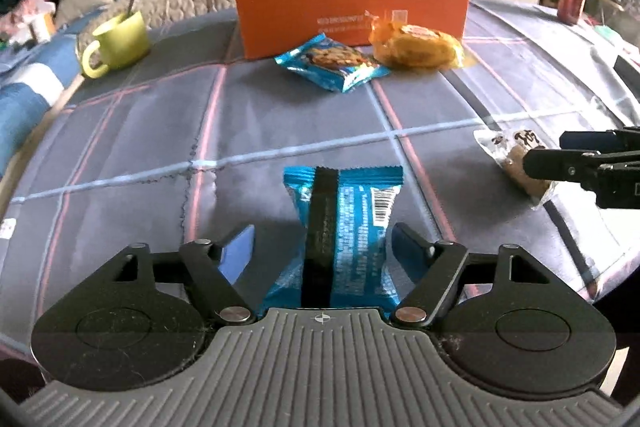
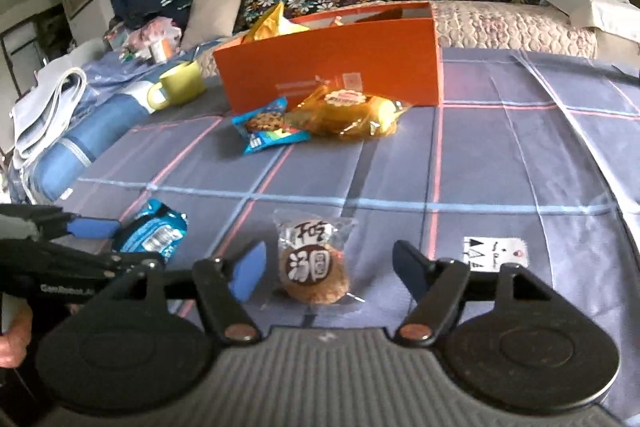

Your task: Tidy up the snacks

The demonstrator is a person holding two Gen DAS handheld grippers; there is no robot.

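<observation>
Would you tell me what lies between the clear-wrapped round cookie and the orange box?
Only bare checked tablecloth, until the golden pastry bag lying against the orange box; the right wrist view shows this beyond the cookie.

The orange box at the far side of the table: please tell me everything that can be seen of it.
The orange box is a long, open-topped carton, apparently cardboard, with small white print on its near wall. It stands upright on the checked tablecloth, in front of the sofa. Inside, pale dividers show, and a yellow snack bag sticks out at its left end. An orange-wrapped pastry lies against or just before its near wall; contact is unclear. Neither tool touches it.
</observation>
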